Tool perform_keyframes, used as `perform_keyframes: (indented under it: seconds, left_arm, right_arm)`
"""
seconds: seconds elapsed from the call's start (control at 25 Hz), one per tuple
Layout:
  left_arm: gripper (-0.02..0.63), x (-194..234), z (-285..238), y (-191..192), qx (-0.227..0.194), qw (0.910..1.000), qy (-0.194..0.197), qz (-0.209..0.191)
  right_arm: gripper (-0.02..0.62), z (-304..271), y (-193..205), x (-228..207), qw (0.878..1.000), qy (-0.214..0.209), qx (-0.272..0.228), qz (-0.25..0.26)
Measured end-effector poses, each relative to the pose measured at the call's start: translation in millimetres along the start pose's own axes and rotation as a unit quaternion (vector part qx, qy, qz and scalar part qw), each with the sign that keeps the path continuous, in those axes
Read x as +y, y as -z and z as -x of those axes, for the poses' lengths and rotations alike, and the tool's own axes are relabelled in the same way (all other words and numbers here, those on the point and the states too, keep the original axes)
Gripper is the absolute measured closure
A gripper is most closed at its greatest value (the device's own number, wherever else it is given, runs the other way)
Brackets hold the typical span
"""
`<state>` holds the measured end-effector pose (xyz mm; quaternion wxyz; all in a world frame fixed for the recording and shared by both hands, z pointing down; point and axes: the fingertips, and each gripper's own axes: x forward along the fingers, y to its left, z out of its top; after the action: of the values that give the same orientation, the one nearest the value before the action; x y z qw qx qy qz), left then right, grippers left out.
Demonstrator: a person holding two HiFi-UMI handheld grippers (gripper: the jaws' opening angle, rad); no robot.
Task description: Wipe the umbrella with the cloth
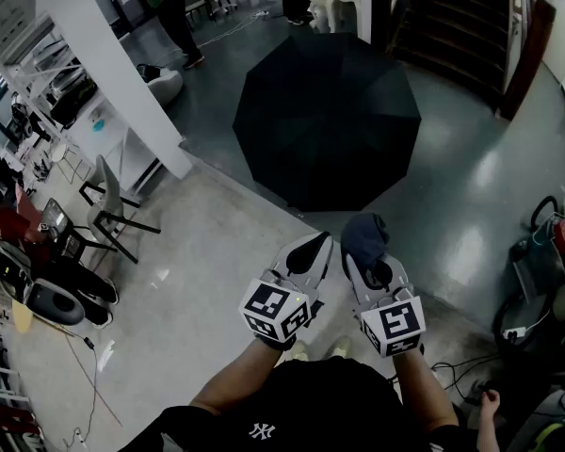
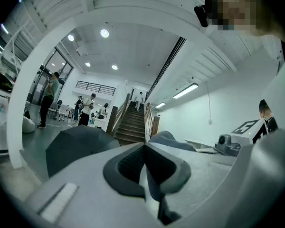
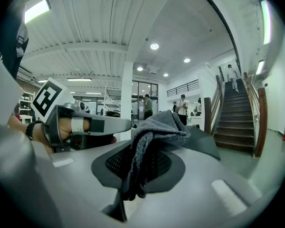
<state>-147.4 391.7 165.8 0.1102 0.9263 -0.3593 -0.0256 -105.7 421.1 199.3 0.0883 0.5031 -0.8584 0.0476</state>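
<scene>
Black open umbrella [image 1: 328, 111], fabric canopy upward: resting on the glossy grey floor [image 1: 471, 186] ahead, well apart from both tools and not yet being touched. Judging by that gap, probably approaching for the first wipe, not wiping. Clamping a bunched grey-blue cloth [image 1: 363, 236] in the right tool [image 1: 369, 264], pinching it near the middle and leaving a loose wad spilling up and forward past the tips. Carrying nothing in the left tool [image 1: 313, 252], clenched on air with dark pads meeting. Holding both tools close in front of the torso, side by side and nearly touching, pointing forward toward the near rim of the canopy, with the marker cubes facing up at the head view. Doing this step well likely means closing the distance first, then lowering the right tool so that the loose wad, not the hard tips, is meeting the fabric. Starting on the nearest panel and stroking from the crown outward to the rim, following the ribs, should be covering each panel evenly. Pressing lightly seems wise, since a canopy sitting free on a smooth floor may be sliding or rocking under a push. Opening the left tool and pinning the near rim could be steadying it. Checking the grip is also worthwhile, since the cloth is held by one fold only and could be dragging loose.
</scene>
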Motion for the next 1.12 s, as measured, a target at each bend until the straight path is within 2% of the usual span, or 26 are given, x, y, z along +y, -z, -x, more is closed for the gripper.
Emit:
perform_keyframes:
  seconds: [0.52, 0.72, 1.12]
  left_arm:
    - [0.606, 4, 2, -7, -0.004, 1.0000, -0.002, 0.003]
    - [0.604, 7, 8, -2, -0.005, 0.9999, -0.004, 0.009]
    - [0.604, 18, 9, 3, 0.000, 0.9998, -0.020, 0.003]
  right_arm:
    - [0.522, -4, -7, 3, 1.000, -0.002, 0.002, 0.003]
    - [0.517, -1, -4, 7, 1.000, -0.011, -0.005, -0.019]
    - [0.517, 5, -2, -15, 0.999, 0.001, -0.018, -0.047]
